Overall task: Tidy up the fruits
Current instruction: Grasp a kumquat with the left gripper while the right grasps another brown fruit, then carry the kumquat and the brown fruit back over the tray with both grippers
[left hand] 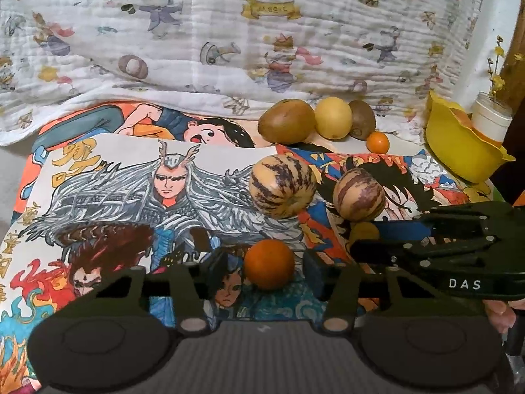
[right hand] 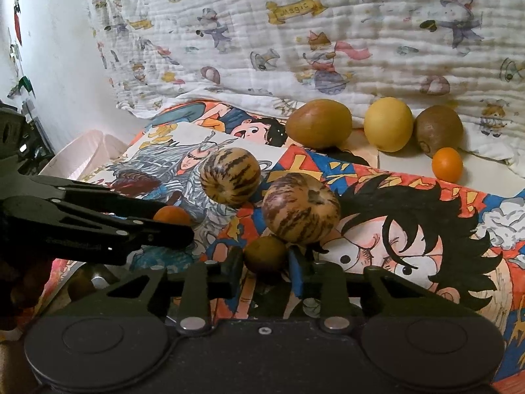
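Orange and round, a small orange sat between the two fingers of the left gripper. The jaws stood wide, one on each side of the fruit. I could not tell if they touched it, so the left gripper looked open, not squeezing yet.

The right gripper had a small brownish fruit between its fingers. The jaws sat close on both sides of it. It looked like they were holding it, but I could not be sure how tight.

Both grippers were near each other at the near side of the bright cartoon posters that covered the table.

Two striped melons lay just past the grippers, side by side in the middle. The right one was just behind the brownish fruit.

At the far side, by the white cartoon blanket, a little row was made. A big brown kiwi, a yellow lemon-like fruit and a smaller kiwi sat side by side. A tiny orange sat just in front of the smaller kiwi.

A yellow bowl stood far to the right. I could not see any fruit in it.

I think the job was about half done. Four fruits seemed put away in the far row. The two melons and the two small fruits at the grippers were left to sort.
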The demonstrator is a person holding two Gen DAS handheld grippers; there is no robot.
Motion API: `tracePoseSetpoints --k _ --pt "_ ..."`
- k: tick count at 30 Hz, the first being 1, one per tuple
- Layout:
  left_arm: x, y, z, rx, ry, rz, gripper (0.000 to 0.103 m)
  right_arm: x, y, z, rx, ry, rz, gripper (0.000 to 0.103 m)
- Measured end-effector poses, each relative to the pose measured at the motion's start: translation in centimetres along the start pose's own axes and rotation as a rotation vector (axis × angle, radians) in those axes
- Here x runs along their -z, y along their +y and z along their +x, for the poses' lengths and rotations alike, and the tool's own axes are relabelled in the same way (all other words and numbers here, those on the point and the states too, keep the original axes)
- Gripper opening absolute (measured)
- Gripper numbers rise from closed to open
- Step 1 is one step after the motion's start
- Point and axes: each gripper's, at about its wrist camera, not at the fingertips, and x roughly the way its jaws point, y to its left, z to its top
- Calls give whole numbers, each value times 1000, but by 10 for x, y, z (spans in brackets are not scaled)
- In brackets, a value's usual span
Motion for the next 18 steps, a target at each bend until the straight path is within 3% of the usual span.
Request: tracePoseSetpoints --k 3,18 --pt "1 -1 0 9 0 6 36 1 0 0 -1 -4 -4 31" --pt "6 -10 -35 17 -25 -12 35 9 9 -31 -62 -40 -13 31"
